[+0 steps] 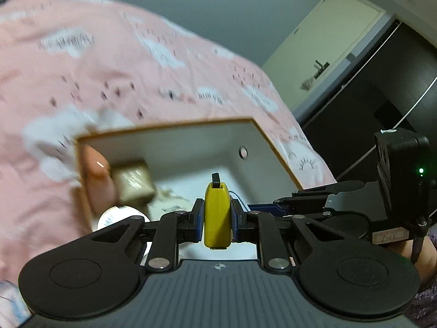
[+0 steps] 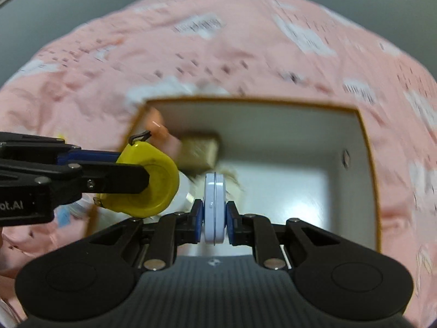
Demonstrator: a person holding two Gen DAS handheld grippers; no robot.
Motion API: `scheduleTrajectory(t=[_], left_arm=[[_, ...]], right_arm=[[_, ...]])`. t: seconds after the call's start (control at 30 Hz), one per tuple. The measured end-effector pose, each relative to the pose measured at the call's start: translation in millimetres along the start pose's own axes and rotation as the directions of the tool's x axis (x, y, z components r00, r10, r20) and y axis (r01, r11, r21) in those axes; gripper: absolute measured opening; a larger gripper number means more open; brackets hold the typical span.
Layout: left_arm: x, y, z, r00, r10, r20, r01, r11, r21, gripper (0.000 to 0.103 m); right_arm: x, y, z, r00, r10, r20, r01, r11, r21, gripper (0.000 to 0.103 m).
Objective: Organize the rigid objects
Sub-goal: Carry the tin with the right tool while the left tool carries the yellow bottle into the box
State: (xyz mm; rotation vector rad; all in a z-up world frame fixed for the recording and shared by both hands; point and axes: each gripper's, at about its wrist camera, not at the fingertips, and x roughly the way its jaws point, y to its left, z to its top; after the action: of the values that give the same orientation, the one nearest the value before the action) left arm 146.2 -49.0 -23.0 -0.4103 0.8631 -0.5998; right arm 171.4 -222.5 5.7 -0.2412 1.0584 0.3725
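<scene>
Left cam: my left gripper (image 1: 217, 218) is pinching a yellow tape measure (image 1: 217, 214) edge-on, above the open white box (image 1: 174, 125) on the pink bedspread (image 1: 82, 68).

Right cam: right gripper (image 2: 215, 220) squeezes a pale blue round tin (image 2: 215, 207) over that box, tape measure just left.

The left gripper (image 1: 217, 216) points forward and somewhat downward, its two blue-padded fingers (image 1: 198, 220) drawn in tight against the flat sides of a yellow tape measure (image 1: 217, 213), which stands on edge between them. The right gripper (image 2: 214, 218) tips down more steeply and pinches a pale blue round tin (image 2: 215, 207) edge-on between its own pads. The two grippers sit close side by side, the left one reaching in from the left of the right wrist view. Behind the right gripper, part of a hand (image 1: 422, 254) shows at its mount.
</scene>
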Motion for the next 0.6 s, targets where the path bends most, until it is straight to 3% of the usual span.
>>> scheduleTrajectory(t=[0.3,0.6], left_arm=[[55.9,8.2,-16.4,0.988,-0.049,-0.146,0.035,0.995,-0.094,0.021],[78.3,14.1,-22.9,0.974,-0.036,-0.225,0.011,0.994,-0.112,0.021]], right_arm=[[36.0,-38.9,-16.6,0.982,0.018,-0.186,-0.012,0.999,0.037,0.016],[66.3,-43.0,-21.9,0.962,0.033,-0.271,-0.023,0.999,0.038,0.016]])
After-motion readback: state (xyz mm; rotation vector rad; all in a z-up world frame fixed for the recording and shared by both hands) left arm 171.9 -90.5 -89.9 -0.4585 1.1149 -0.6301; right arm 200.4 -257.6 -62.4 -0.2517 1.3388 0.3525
